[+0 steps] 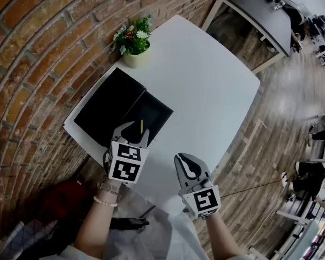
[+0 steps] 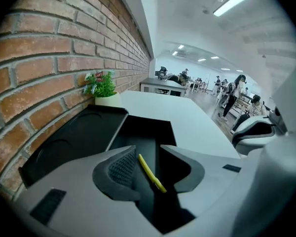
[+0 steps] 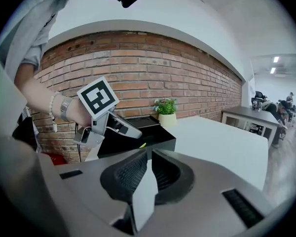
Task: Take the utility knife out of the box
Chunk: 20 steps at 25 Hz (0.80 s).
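Head view: toward 9 o'clock on the white worktop [image 1: 206, 80], the open black box [image 1: 158, 110] holds the yellow utility knife [image 1: 141, 127]. The left hand-held gripper [image 1: 135, 129] hangs above it, jaws spread, not pinching it. At 5 o'clock, the right hand-held gripper [image 1: 187, 162] has its jaws pressed together, empty.

Left hand-held gripper [image 1: 133, 130], right hand-held gripper [image 1: 188, 164]: grey shells, black bumpy pads. White cube [image 1: 125, 162] on each, black square markers. Bead bracelet [image 1: 105, 201], silver band [image 1: 110, 188]. Pale sleeve [image 3: 24, 28].
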Motion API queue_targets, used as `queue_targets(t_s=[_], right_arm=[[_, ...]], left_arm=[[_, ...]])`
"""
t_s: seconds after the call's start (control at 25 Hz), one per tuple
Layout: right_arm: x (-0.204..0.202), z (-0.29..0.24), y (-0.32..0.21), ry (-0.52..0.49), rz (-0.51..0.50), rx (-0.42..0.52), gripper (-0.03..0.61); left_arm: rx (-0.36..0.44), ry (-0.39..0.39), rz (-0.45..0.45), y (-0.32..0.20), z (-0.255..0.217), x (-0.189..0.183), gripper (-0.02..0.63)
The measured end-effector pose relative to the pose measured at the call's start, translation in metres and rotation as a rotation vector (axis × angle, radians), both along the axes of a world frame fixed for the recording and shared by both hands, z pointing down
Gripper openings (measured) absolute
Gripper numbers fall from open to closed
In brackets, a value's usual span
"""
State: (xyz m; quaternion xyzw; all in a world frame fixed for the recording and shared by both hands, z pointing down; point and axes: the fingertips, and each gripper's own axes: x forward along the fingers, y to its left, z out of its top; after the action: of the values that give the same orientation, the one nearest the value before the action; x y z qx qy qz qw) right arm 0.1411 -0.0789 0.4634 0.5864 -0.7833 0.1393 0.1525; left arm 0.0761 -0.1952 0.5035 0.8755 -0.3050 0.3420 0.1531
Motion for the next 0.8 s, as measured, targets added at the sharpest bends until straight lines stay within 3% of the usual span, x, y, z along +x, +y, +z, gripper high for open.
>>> queue_targets(t_s=[0.28, 0.64, 0.8], right_arm=[[0.005, 0.0, 0.01, -0.015, 0.031, -0.027, 0.058], [0.007, -0.006, 0.014, -0.008, 0.04, -0.002, 0.058], [0.008, -0.008, 0.015, -0.015, 0.049, -0.001, 0.058]], left_arm=[[-0.086, -0.044, -0.064, -0.011, 0.026, 0.005, 0.16], [-0.252, -0.113, -0.094, -0.011, 0.056, 0.007, 0.193], [-0.24, -0.188, -0.107, -0.015, 0.064, 0.003, 0.182]])
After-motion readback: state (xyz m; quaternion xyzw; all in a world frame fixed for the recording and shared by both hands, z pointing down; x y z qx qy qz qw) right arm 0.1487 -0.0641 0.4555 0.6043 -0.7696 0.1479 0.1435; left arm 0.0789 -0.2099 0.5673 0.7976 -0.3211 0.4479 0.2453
